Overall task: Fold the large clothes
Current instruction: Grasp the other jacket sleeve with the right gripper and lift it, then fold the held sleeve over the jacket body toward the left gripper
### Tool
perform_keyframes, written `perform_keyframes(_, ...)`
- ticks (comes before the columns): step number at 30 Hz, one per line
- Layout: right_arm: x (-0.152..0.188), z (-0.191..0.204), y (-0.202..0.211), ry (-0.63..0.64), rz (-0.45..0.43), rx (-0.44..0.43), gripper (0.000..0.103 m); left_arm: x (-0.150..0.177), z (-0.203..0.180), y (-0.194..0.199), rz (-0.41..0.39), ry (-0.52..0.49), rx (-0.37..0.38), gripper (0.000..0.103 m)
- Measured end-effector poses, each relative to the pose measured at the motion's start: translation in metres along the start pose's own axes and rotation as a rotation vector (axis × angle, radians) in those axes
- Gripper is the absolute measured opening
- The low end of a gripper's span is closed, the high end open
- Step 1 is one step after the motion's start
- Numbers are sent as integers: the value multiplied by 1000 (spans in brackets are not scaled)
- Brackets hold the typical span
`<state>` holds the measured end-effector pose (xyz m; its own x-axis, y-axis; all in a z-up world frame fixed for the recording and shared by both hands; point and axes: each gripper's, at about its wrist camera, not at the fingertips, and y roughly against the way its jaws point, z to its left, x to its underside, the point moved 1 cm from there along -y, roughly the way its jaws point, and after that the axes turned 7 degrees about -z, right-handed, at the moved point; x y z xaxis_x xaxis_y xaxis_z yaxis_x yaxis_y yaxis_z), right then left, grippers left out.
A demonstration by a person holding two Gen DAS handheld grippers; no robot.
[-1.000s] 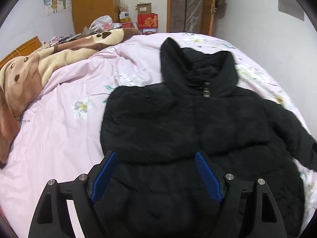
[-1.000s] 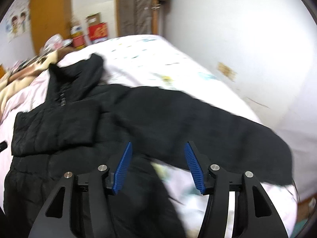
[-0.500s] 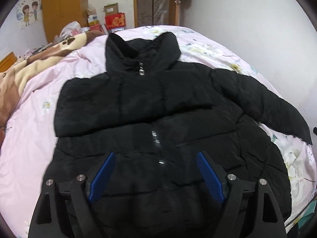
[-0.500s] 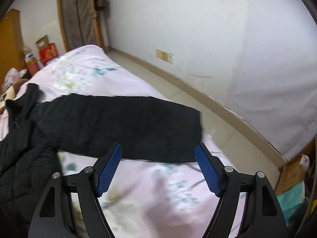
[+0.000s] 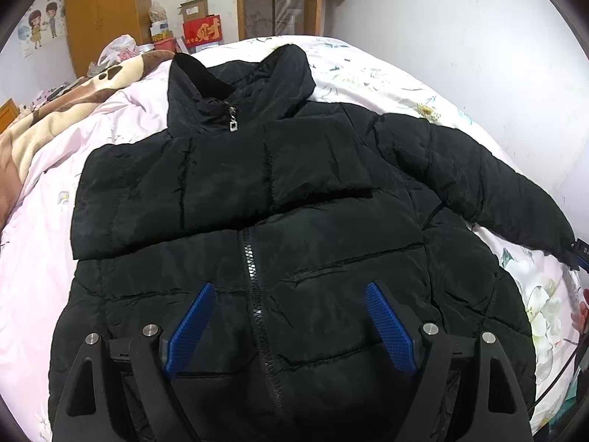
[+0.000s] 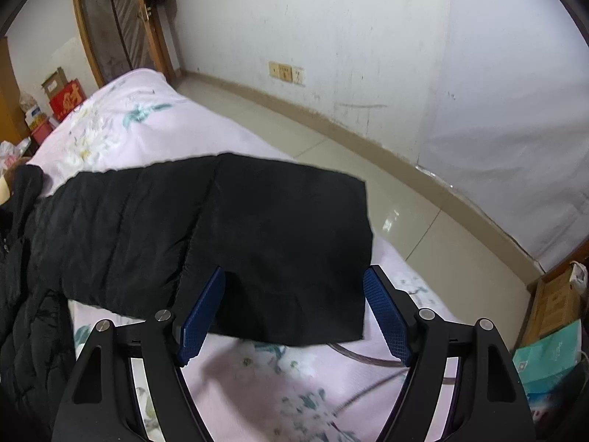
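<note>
A black puffer jacket [image 5: 313, 221] lies front up on the pink floral bed [image 5: 44, 243], zipped, collar toward the far end. One sleeve [image 5: 206, 180] is folded across the chest. The other sleeve [image 5: 489, 188] stretches out to the right toward the bed's edge. My left gripper [image 5: 291, 291] is open and empty, hovering over the jacket's lower front. In the right wrist view my right gripper [image 6: 294, 276] is open and empty, just above the cuff end of the outstretched sleeve [image 6: 279, 243]. The right gripper's tip also shows at the left wrist view's right edge [image 5: 579, 252].
A brown bear-print blanket [image 5: 48, 118] lies along the bed's left side. Boxes [image 5: 202, 31] and a wooden wardrobe [image 5: 106, 11] stand beyond the bed. To the right are tiled floor [image 6: 368, 154], a white wall, a wooden crate [image 6: 559, 302] and a teal bag [image 6: 548, 357].
My left gripper has swung right to centre over the jacket's zipper. My right gripper has moved out along the sleeve and closer to its cuff. Both stayed open.
</note>
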<state>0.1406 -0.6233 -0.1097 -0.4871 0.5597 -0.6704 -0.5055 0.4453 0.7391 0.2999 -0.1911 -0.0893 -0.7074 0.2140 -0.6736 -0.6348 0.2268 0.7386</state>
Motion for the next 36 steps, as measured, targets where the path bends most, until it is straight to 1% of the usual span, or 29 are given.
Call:
perform_keyframes(3,0,1,-4,-25,-3,-4,77,4,-3,-7,21,-5,9,84)
perform_keyframes(6,-1,0,-10,-61,11,-29,77,7,-3,-12,35,-6,7,84)
perform_keyframes(8,-3,3,-11,-52,6,-23,76,9,-2,-14,38,-3,14,84)
perform_keyframes(9,-3,6,-10,-37,0,-12,69,10,-1,-15,40,-1,15,84)
perform_keyframes(10,-2,8,-9,-27,-6,-5,57,10,1,-15,42,2,14,84)
perform_keyframes(11,-2,10,-7,-14,-18,12,53,10,2,-15,43,4,14,84)
perform_keyframes(13,-3,13,-3,3,-30,28,31,9,5,-15,44,6,7,84)
perform_keyframes(14,-3,14,-1,9,-38,30,26,9,7,-14,43,8,3,84)
perform_keyframes(15,-4,15,2,17,-45,27,17,8,9,-14,45,9,-4,84)
perform_keyframes(16,-6,17,4,21,-52,23,14,8,11,-13,44,12,-6,84)
perform_keyframes(20,-13,28,28,44,-121,5,11,5,18,-5,29,29,9,84)
perform_keyframes(25,-31,55,70,85,-212,-70,11,-2,30,7,7,35,-2,84)
perform_keyframes(30,-43,97,107,157,-276,-146,11,-6,43,17,-4,60,4,84)
perform_keyframes(32,-44,117,118,188,-295,-177,11,-8,50,24,-20,59,-9,84)
perform_keyframes(36,-43,163,137,247,-314,-254,10,-10,63,32,-24,59,-26,84)
